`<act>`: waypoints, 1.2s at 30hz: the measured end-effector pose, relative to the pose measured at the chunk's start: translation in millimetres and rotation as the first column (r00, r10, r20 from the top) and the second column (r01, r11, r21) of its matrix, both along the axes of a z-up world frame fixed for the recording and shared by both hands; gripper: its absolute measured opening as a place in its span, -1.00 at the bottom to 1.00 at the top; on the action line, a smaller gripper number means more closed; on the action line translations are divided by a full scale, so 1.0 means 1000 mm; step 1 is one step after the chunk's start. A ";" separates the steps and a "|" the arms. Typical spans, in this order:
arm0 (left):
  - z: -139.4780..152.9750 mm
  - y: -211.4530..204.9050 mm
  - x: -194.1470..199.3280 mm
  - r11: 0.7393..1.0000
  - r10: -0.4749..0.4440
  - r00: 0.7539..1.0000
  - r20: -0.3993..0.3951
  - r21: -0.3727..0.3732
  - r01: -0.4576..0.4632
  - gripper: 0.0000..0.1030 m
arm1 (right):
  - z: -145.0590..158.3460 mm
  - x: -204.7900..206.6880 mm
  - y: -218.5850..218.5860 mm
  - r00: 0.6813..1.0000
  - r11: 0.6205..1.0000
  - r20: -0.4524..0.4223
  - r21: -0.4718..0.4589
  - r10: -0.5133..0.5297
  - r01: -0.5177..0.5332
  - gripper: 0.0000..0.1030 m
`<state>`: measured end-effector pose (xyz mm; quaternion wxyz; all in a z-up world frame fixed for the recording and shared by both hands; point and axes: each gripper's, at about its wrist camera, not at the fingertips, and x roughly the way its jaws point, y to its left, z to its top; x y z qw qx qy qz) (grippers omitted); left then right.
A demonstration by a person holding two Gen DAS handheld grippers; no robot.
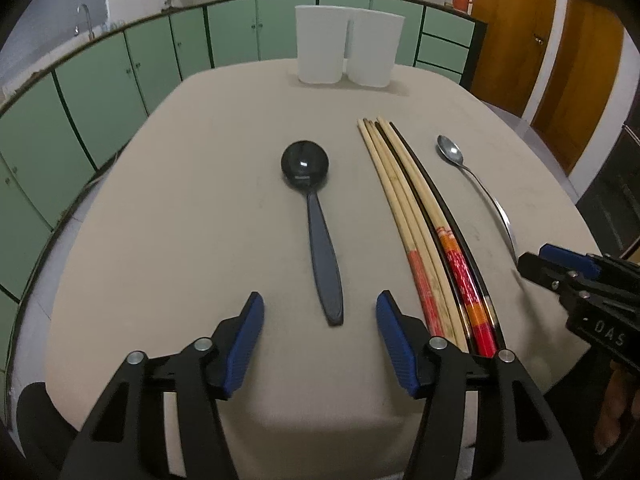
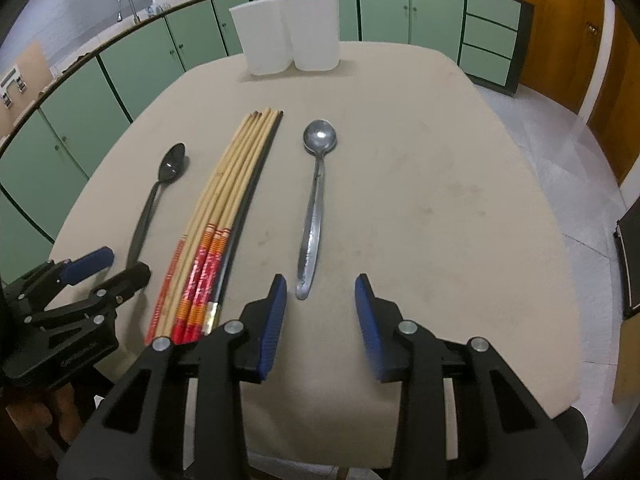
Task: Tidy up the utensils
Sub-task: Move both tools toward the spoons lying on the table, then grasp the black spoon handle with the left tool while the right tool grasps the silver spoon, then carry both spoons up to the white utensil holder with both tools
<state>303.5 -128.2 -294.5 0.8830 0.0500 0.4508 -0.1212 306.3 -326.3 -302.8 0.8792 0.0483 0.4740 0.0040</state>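
Black plastic spoon (image 1: 314,208) is lying ahead of my left gripper (image 1: 320,320), steel spoon (image 2: 316,200) ahead of my right gripper (image 2: 320,300) (both spread, holding nothing); chopsticks (image 1: 424,232) are lying between them.

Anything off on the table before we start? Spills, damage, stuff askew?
Nothing stands out. Black spoon, chopsticks and metal spoon lie in tidy parallel rows; both white containers stand upright at the far edge. No spills visible.
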 end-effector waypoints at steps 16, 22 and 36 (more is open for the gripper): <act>-0.002 -0.007 0.018 0.999 -0.032 0.999 0.010 -0.030 0.032 -0.76 | -0.001 0.006 0.000 0.999 0.999 0.040 -0.027 0.018 -0.017 -0.83; 0.016 -0.002 0.020 0.998 -0.032 0.999 0.025 -0.044 0.033 -0.77 | 0.026 0.001 -0.001 0.996 1.000 0.086 -0.013 0.022 -0.021 -0.83; 0.082 0.012 0.047 0.993 -0.056 0.993 0.108 -0.094 0.066 -0.77 | 0.098 0.024 -0.001 0.978 0.997 0.196 -0.044 0.070 -0.062 -0.84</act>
